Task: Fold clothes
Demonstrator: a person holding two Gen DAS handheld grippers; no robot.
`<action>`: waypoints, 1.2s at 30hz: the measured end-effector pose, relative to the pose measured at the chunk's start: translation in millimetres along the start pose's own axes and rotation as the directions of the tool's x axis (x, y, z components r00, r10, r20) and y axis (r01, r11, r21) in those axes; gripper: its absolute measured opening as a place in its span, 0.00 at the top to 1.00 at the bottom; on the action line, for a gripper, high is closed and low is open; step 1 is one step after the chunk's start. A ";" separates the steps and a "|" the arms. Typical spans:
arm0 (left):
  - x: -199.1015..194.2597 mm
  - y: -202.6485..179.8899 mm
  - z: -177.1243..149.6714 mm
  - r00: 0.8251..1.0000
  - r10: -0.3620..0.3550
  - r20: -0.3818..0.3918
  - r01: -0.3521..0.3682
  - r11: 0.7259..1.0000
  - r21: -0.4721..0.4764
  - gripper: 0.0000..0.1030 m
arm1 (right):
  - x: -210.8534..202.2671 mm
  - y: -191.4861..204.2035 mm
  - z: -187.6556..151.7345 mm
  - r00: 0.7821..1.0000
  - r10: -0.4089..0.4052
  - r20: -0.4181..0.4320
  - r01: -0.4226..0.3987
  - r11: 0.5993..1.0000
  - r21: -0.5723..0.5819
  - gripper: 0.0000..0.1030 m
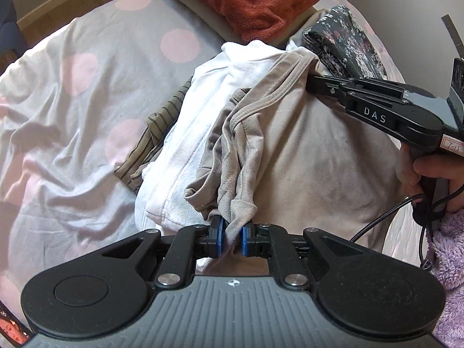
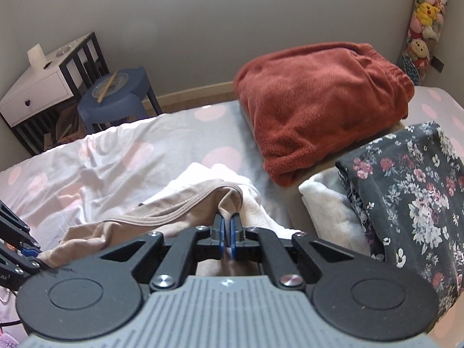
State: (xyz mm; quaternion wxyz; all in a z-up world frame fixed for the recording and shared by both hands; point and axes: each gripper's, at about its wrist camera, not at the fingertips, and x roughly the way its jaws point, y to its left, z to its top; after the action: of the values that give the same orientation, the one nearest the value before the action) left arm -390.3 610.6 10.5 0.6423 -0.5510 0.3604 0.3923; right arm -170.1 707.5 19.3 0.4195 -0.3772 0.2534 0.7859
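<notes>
Beige top [image 1: 304, 145], bunched over a white garment [image 1: 185, 145] on the spotted bed [image 1: 87, 87]: my left tongs [image 1: 231, 233] pinch one gathered end, my right tongs [image 2: 227, 232] clamp the neckline. Pulling both grips apart evenly should flatten it for a clean fold.

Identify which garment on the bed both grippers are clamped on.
The beige top: left gripper and right gripper pinch it. The white garment beneath and the rust fleece lie ungripped.
</notes>
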 end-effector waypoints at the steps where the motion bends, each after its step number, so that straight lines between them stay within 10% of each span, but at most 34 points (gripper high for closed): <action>1: 2.1 0.3 0.6 1.000 0.000 0.000 0.000 1.000 -0.004 0.90 | 3.1 -2.0 -0.5 1.000 -0.002 -0.003 0.003 1.000 0.008 0.95; 21: -57.8 -30.0 5.3 0.989 0.025 0.147 -0.067 0.955 0.289 0.67 | -121.7 -46.8 -64.9 0.979 -0.145 0.144 0.103 0.959 0.262 0.73; 31: -18.3 -65.8 69.7 0.957 -0.099 0.274 -0.041 0.886 0.463 0.52 | -155.9 -59.3 -144.5 0.971 -0.205 0.123 0.143 0.911 0.387 0.63; 36: 7.2 -65.9 100.1 0.943 -0.150 0.297 0.000 0.894 0.448 0.51 | -158.9 -63.0 -163.2 0.971 -0.199 0.132 0.126 0.897 0.423 0.51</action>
State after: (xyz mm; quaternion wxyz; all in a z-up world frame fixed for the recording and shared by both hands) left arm -324.7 704.9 45.4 0.8156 -0.3324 0.3077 0.3599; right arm 3.3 549.2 46.4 0.5740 -0.2310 0.3434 0.7066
